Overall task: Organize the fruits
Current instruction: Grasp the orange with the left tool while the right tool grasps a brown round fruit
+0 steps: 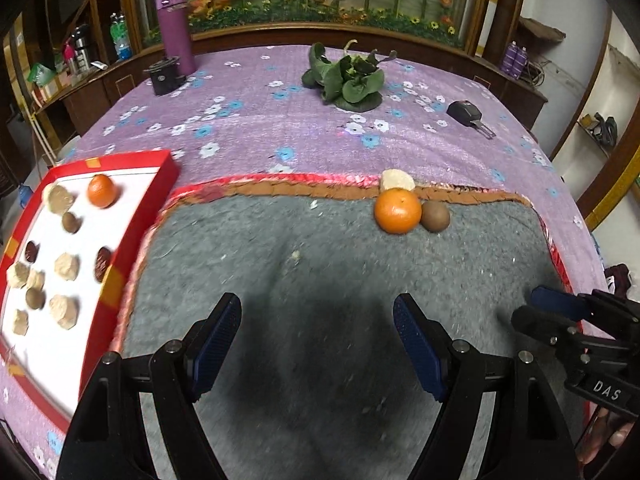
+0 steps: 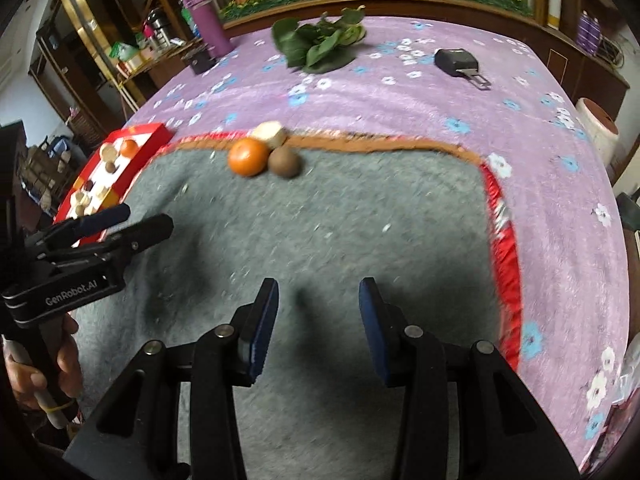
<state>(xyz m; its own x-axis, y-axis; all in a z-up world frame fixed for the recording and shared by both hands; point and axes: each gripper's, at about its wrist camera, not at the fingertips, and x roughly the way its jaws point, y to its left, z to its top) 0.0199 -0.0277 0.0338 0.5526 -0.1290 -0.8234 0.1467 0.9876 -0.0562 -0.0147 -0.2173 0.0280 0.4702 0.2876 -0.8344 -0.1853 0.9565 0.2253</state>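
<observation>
An orange (image 1: 397, 211) (image 2: 248, 157), a brown kiwi-like fruit (image 1: 435, 216) (image 2: 283, 163) and a pale beige piece (image 1: 397, 180) (image 2: 270, 133) lie together at the far edge of the grey mat (image 1: 320, 320) (image 2: 340, 220). A red-rimmed white tray (image 1: 158, 184) (image 2: 154, 134) at the left holds another orange (image 1: 101, 190), several beige pieces and several brown and dark red fruits. My left gripper (image 1: 318, 322) is open and empty over the mat. My right gripper (image 2: 319, 300) is open and empty over the mat; it also shows in the left wrist view (image 1: 560, 308).
A purple flowered cloth (image 1: 320, 136) covers the table. At the back stand a purple flask (image 1: 175, 28), a small black object (image 1: 164, 76), a leafy green bunch (image 1: 348, 80) and a black device (image 1: 466, 114). Shelves and a wooden cabinet surround the table.
</observation>
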